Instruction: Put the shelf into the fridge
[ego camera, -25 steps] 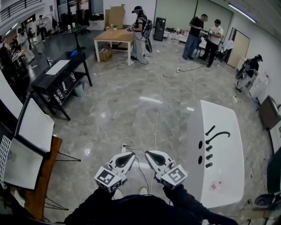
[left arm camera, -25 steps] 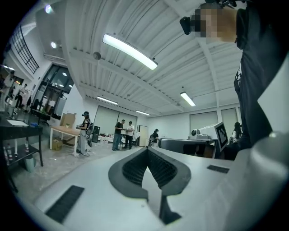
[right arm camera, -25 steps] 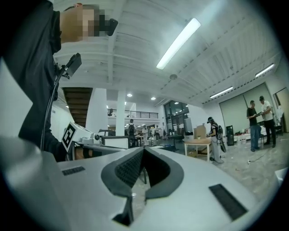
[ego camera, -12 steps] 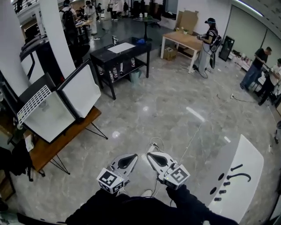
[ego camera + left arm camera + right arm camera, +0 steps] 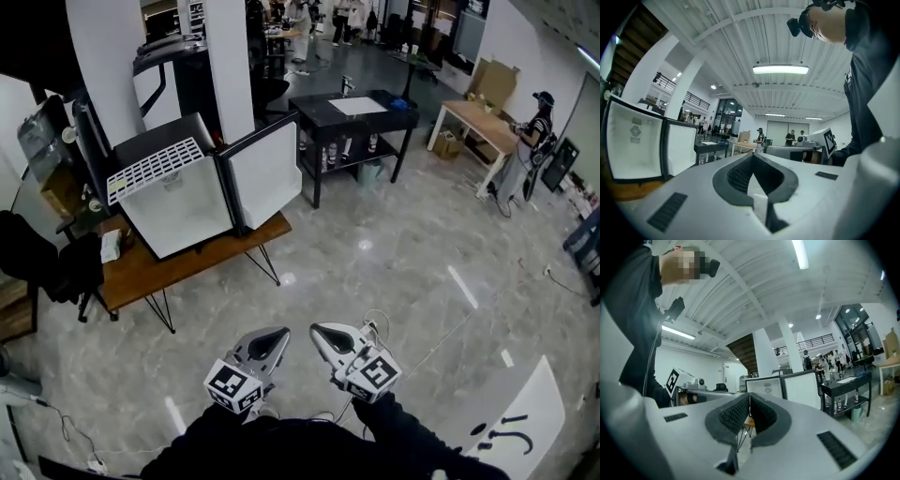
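Note:
A small white fridge [image 5: 178,211] stands on a low wooden table [image 5: 202,262] at the left, its door [image 5: 267,173] swung open to the right. The white wire shelf [image 5: 155,167] lies flat on top of the fridge. My left gripper [image 5: 279,335] and right gripper [image 5: 318,330] hover side by side over the floor, well short of the fridge, both shut and empty. The left gripper view has its shut jaws [image 5: 752,158] with the fridge [image 5: 633,140] far left. The right gripper view has its shut jaws [image 5: 749,398] pointing toward the fridge [image 5: 764,386] and door [image 5: 801,389].
A white pillar [image 5: 230,56] rises behind the fridge. A black table [image 5: 361,108] with bottles stands beyond the door. A wooden desk [image 5: 478,117] and a person [image 5: 536,127] are far right. A white table [image 5: 530,422] sits lower right. Cables [image 5: 375,323] lie on the floor.
The view has swung left: the fridge with the shelf on top has come from the left edge toward the middle, and the white table has slid off to the lower right. Both grippers stayed shut.

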A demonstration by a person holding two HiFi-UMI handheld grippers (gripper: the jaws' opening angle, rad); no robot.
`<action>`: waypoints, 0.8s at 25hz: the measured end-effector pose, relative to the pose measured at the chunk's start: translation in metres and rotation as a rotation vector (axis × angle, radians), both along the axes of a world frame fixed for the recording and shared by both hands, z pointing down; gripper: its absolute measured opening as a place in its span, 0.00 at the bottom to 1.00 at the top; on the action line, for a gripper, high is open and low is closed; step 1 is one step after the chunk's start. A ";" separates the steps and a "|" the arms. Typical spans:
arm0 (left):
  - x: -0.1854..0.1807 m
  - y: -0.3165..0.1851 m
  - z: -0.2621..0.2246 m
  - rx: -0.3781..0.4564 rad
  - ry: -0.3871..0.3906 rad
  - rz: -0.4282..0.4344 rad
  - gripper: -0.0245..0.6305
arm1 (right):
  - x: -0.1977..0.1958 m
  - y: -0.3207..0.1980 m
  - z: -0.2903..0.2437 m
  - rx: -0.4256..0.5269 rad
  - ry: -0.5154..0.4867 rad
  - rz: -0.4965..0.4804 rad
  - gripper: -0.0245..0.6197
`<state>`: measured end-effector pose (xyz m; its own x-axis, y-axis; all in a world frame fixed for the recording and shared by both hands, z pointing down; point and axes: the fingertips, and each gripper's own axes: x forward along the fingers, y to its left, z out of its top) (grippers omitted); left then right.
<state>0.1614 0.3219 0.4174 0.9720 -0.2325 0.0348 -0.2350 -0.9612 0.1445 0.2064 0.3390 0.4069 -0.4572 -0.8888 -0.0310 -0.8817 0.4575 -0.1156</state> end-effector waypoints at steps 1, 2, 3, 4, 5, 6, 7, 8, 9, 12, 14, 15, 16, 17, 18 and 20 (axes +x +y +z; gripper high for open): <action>-0.014 -0.011 0.001 0.003 -0.001 -0.022 0.05 | -0.014 -0.012 -0.001 0.007 -0.008 -0.021 0.05; -0.028 -0.022 0.002 0.004 -0.001 -0.044 0.05 | -0.029 -0.025 -0.002 0.015 -0.013 -0.042 0.05; -0.042 -0.033 0.004 0.004 0.000 -0.067 0.05 | -0.042 -0.036 0.000 0.016 -0.013 -0.062 0.05; -0.055 -0.045 0.005 0.003 0.002 -0.090 0.05 | -0.055 -0.047 0.002 0.010 -0.011 -0.083 0.05; -0.068 -0.056 0.005 0.002 0.005 -0.112 0.05 | -0.068 -0.058 0.003 0.006 -0.008 -0.105 0.05; -0.080 -0.067 0.005 0.003 0.008 -0.132 0.05 | -0.080 -0.069 0.002 0.007 -0.001 -0.126 0.05; -0.092 -0.077 0.004 0.005 0.011 -0.151 0.05 | -0.092 -0.080 0.000 0.010 0.008 -0.144 0.05; -0.104 -0.087 0.002 0.008 0.013 -0.168 0.05 | -0.103 -0.092 -0.001 0.011 0.015 -0.159 0.05; -0.116 -0.097 0.001 0.012 0.016 -0.184 0.05 | -0.115 -0.103 0.001 0.007 0.024 -0.174 0.05; -0.157 -0.129 0.001 0.021 0.024 -0.235 0.05 | -0.156 -0.137 0.008 -0.006 0.043 -0.233 0.05; -0.185 -0.151 0.005 0.019 0.028 -0.272 0.05 | -0.188 -0.161 0.011 -0.018 0.039 -0.271 0.05; -0.199 -0.162 0.007 0.017 0.030 -0.290 0.05 | -0.203 -0.173 0.013 -0.021 0.039 -0.289 0.05; -0.213 -0.172 0.010 0.015 0.031 -0.305 0.05 | -0.217 -0.184 0.014 -0.022 0.041 -0.305 0.05; -0.226 -0.182 0.012 0.013 0.033 -0.319 0.05 | -0.231 -0.196 0.016 -0.022 0.044 -0.320 0.05; -0.237 -0.192 0.014 0.009 0.035 -0.332 0.05 | -0.243 -0.206 0.017 -0.023 0.047 -0.333 0.05; -0.255 -0.208 0.019 0.000 0.038 -0.354 0.05 | -0.262 -0.223 0.020 -0.027 0.057 -0.356 0.05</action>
